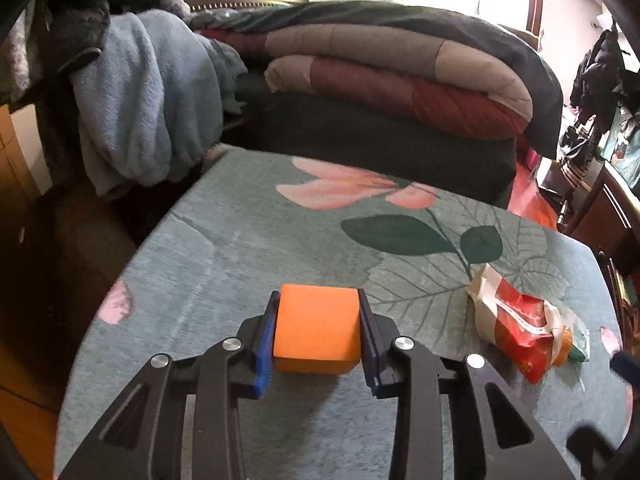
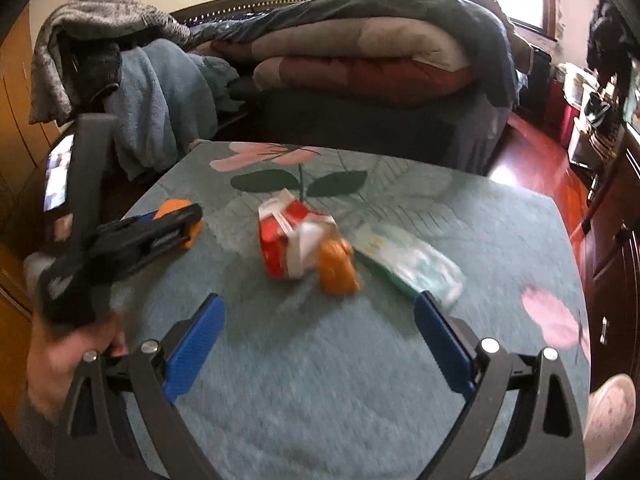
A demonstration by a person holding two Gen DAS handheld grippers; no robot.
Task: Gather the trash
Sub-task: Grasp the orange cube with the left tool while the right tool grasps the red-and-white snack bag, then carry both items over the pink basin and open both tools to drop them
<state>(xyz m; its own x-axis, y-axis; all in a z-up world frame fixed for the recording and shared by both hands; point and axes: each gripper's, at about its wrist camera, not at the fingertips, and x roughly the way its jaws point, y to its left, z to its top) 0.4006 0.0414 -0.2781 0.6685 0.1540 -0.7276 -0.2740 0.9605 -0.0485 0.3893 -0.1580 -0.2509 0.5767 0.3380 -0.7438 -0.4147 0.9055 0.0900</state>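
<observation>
The left hand-held gripper (image 1: 318, 332) clamps an orange block (image 1: 316, 328) on the desk (image 1: 224, 248). The right hand-held gripper (image 2: 320, 344) gapes empty before a red wrapper (image 2: 288, 240) and white packet (image 2: 412, 264).

Left gripper (image 1: 318, 334): black moulded plastic linkage arms with triangular cut-outs, each pivot fitted with a round silver screw head. Fingers (image 1: 265, 350) carry ribbed blue pads on their inner faces. Right gripper (image 2: 319, 350): identical black arms, silver pivot screws, blue ribbed fingers (image 2: 196, 350). Hand (image 2: 60, 360) at 8 o'clock, grey sleeve cuff below.
</observation>
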